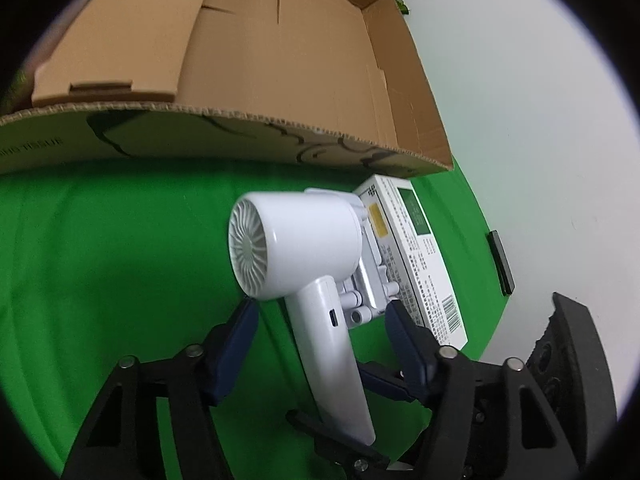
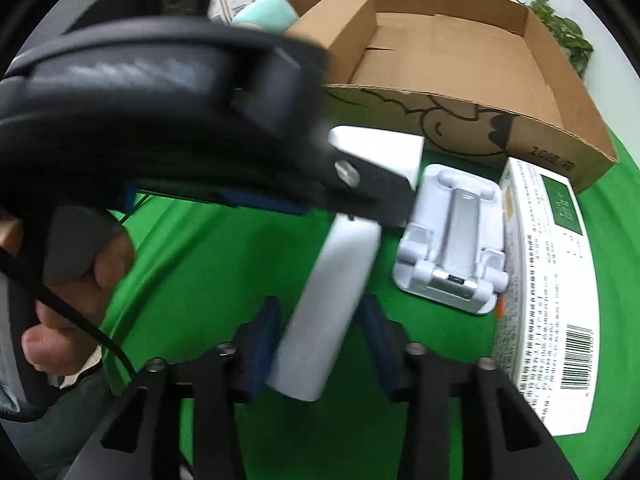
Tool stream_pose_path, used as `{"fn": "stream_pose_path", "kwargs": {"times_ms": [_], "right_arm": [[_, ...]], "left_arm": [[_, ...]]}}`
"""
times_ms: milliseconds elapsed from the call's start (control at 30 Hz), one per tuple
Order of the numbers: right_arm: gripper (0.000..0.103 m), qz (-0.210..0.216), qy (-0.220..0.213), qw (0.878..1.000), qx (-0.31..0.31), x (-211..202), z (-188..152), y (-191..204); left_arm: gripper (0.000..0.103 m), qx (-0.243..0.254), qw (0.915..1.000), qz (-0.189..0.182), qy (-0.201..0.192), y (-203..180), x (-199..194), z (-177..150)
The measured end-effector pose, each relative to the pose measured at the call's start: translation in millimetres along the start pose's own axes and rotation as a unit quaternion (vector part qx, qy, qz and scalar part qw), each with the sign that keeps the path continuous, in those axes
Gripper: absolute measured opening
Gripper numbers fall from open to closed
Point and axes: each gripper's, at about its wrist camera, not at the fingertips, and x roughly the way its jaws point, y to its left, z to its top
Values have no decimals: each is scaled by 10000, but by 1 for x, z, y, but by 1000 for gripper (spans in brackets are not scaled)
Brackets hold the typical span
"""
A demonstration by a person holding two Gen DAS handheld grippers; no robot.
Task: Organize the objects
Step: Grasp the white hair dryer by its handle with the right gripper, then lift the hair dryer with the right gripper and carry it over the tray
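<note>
Poised wide open around the handle of a small white plastic handheld fan [image 1: 304,256], left gripper [image 1: 320,312] and right gripper [image 2: 320,320] alike gripping nothing, brown cardboard box [image 1: 280,60] ahead apparently empty, sorting seemingly barely begun.

A white handheld fan [image 1: 296,248], handle slanting toward the camera, sits between a white folding stand [image 2: 452,240] and green cloth, the stand touching a white printed box [image 2: 548,280] before an open cardboard box [image 1: 280,60].
</note>
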Motion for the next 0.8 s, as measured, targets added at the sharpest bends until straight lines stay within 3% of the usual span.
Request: {"fn": "stream_pose_path", "kwargs": {"times_ms": [67,300,433,600,800], "right_arm": [[36,9,0,10000,-58,1,0,3],[32,115,-37,9995,-284,3,0,20],[32,164,-8,9993,-348,3,2,27],[31,223,-9,9991,-351,3,3,32],[31,147,-471,9981,-359,-19,13,36]], "left_arm": [[55,-6,10000,-27,80,0,4,-1],[51,-317,9995,-22,32,16,-2,-11],[37,-322,9992,247,-27,21,-8,-18],[36,-301,9984,469,-127,19,-16,-23],[35,26,9968,623,-508,-3,-44,-17]]}}
